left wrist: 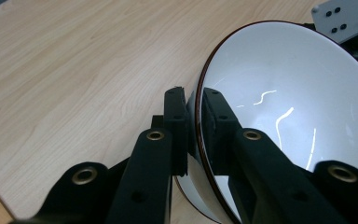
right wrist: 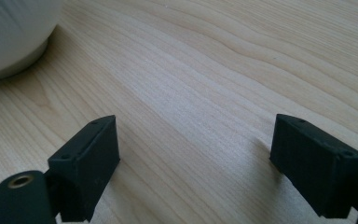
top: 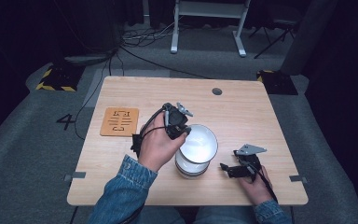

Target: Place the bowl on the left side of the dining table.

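Glazed, stiff and breakable, the top bowl [left wrist: 279, 112] at frame centre we pinch by its rim in the left gripper [left wrist: 193, 116] with fingers nearly closed, right gripper [right wrist: 196, 158] gaping empty.

The right gripper [right wrist: 193, 163] has its two black jaws standing wide apart, nothing between them but bare counter [right wrist: 223, 84]. Both jaws sit low over the pale wood and cast soft shadows on it. At the top left corner, well apart from the jaws, the rounded white side and foot of a bowl [right wrist: 9, 37] rest on the counter
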Demonstrator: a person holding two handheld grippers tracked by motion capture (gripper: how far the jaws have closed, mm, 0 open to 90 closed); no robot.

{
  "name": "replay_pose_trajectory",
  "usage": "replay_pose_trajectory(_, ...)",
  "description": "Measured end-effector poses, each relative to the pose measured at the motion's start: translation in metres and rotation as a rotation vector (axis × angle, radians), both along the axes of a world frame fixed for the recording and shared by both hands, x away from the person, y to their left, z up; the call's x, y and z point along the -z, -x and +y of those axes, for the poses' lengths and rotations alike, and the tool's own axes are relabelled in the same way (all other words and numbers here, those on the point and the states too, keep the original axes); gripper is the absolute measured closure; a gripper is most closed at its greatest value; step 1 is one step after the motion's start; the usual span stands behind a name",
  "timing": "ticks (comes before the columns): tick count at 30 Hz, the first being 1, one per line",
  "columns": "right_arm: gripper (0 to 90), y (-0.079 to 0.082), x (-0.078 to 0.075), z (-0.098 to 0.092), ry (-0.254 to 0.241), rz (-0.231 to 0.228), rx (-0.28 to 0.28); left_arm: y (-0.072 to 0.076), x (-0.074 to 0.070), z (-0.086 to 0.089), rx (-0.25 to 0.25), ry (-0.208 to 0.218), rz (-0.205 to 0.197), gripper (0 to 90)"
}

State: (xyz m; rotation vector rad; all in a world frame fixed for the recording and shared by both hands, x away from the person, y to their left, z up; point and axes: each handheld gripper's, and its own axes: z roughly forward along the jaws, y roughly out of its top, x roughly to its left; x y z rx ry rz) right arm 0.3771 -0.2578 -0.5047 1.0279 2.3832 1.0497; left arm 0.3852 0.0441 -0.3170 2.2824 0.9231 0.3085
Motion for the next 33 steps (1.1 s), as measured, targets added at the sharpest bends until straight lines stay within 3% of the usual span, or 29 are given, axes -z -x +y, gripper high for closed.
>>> replay_pose_trajectory(6,15.5,0.000,0.000,0.000,0.002,0.003,0.005,-0.006,-0.007,0.007,-0.011,-0.016,-0.005,81.7)
replay_pose_trajectory(22,15.5,0.000,0.000,0.000,0.005,0.001,0.003,-0.025,-0.019,0.030,-0.067,0.006,-0.013,81.8)
replay_pose_trajectory(33,15.5,0.000,0.000,0.000,0.005,0.002,0.004,-0.041,-0.023,0.044,-0.134,0.005,0.011,81.8)
